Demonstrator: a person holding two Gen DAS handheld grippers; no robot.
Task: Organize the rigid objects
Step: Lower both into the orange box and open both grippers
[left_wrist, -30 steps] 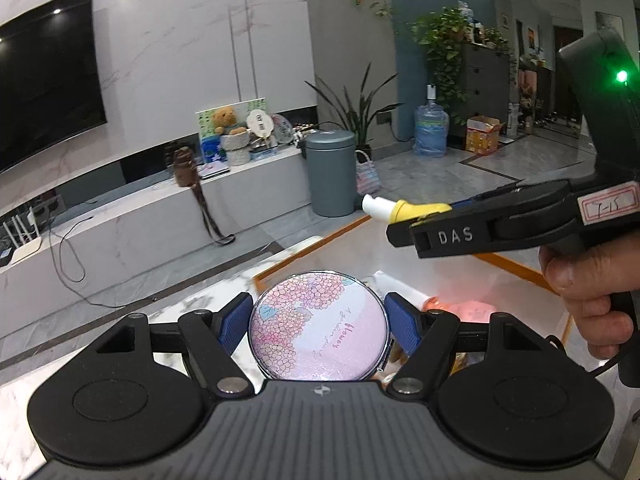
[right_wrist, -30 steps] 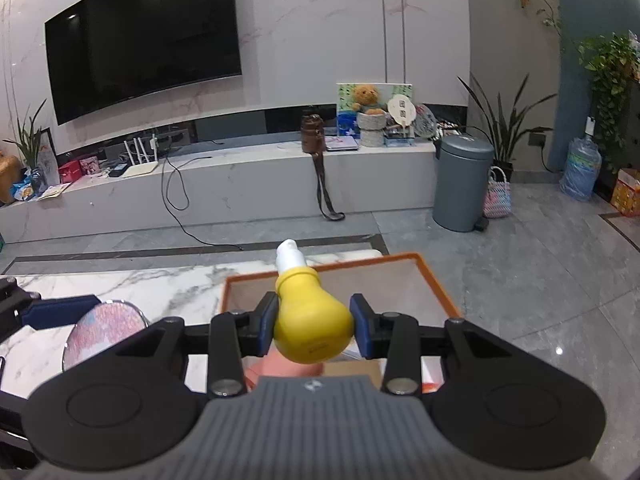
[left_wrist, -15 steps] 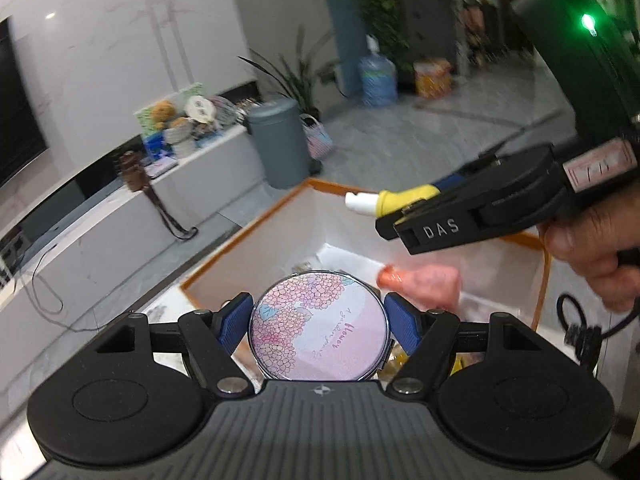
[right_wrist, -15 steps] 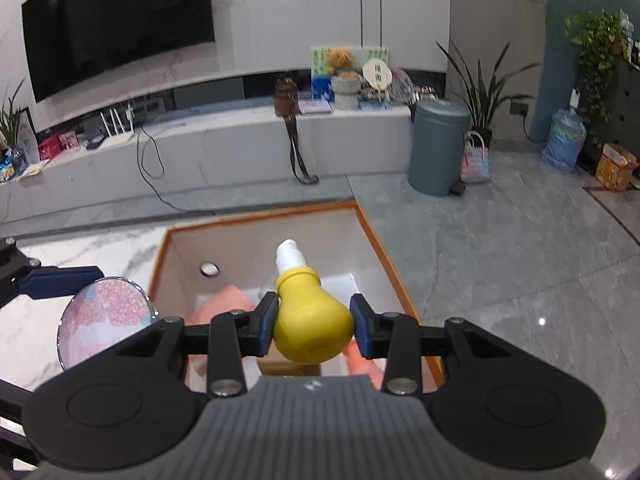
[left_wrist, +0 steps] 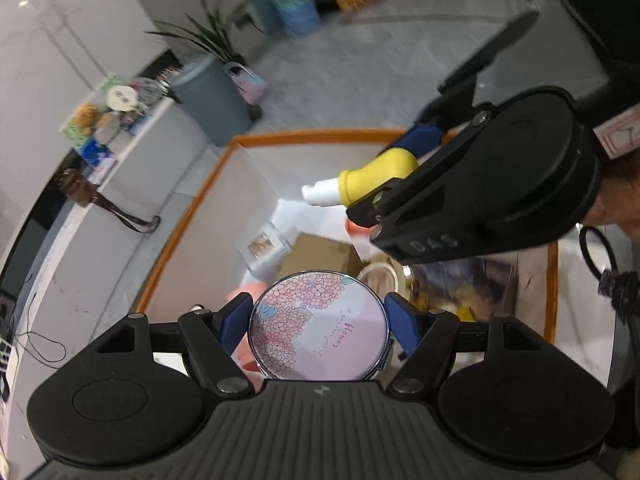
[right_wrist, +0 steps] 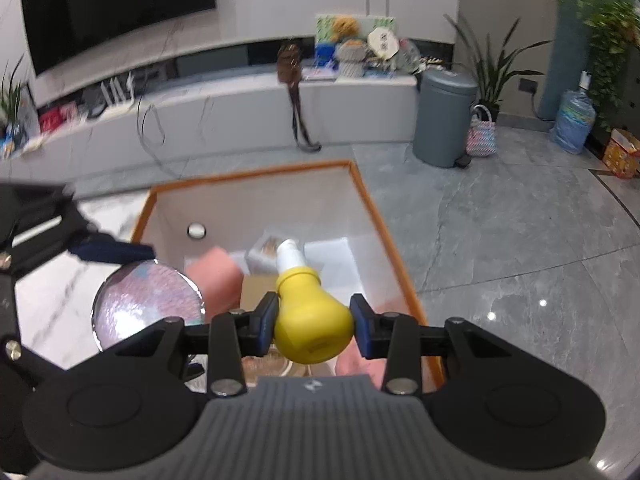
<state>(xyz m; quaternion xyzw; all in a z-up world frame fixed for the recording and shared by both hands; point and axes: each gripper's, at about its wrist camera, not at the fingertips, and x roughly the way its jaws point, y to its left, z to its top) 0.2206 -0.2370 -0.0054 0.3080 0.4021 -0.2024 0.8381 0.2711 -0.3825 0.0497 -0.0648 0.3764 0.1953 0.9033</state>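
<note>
Round tin [left_wrist: 318, 326] with the flower print: clamped by its rim between the blue pads of the left gripper [left_wrist: 318, 324], hanging over the near end of the orange-rimmed box [left_wrist: 192, 216]. Yellow bulb-shaped bottle [right_wrist: 312, 330] with the white nozzle: pinched at its widest part in the right gripper [right_wrist: 314, 328], nozzle aimed forward and down, over the middle of the same box.

Below both: a brown cardboard piece [left_wrist: 320, 250], pink items [right_wrist: 214, 270], a small white carton [left_wrist: 266, 246] and, blurred, what looks like a roll of tape [left_wrist: 380, 278]. Hardly any bare floor left in the box.

Advice for the drop, judged from this view:
- Lower each thing close to the pile before letting go; no release from height, since a round tin probably rolls or bounces off the cardboard.
- Aim the tin flat, printed face up, onto the cardboard rather than onto the soft-looking pink items.
- Set the bottle down on its side in a gap next to the wall, nozzle clear of the tin.
- Keep the two grippers apart; near each other now, so best one release at a time.
- Open fully, then lift straight out.
</note>
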